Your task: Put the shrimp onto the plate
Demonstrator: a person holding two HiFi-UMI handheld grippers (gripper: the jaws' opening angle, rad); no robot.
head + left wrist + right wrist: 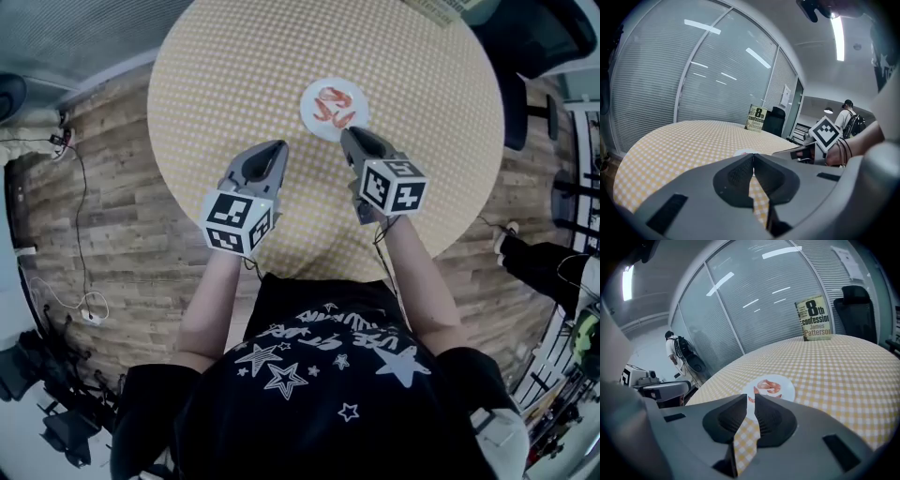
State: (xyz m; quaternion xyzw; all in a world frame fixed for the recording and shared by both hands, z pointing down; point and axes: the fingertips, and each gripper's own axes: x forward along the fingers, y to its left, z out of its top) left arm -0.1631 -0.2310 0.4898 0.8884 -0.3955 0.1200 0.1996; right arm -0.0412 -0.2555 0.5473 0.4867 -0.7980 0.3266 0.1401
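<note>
Two grippers hang over the near side of the table in the head view. L gripper and R gripper both point away from the person. The plate sits just past the R tips, a bit toward the middle. The shrimp lie on it as red-orange curls, too small to count. Far rim of the table is cut off by the frame. Both sets of jaws look closed from up here, but it's too small to be sure.

L gripper view: jaws meet at the tips w/ nothing between them. The plate is almost all hidden behind them, only a pale sliver showing, and no shrimp can be seen. R gripper and the hand on it show at right, partly covered by the L gripper's body. A book stands at the far edge. A person w/ backpack is small in the background.

R gripper view: jaws are a thin slit apart and hold nothing. Checked cloth and the plate's near rim show thru the gap. The shrimp are plain on the plate just beyond the tips, and the plate's near part is covered by the jaws. A chair is at right, past the table. L gripper is dim at far left.
</note>
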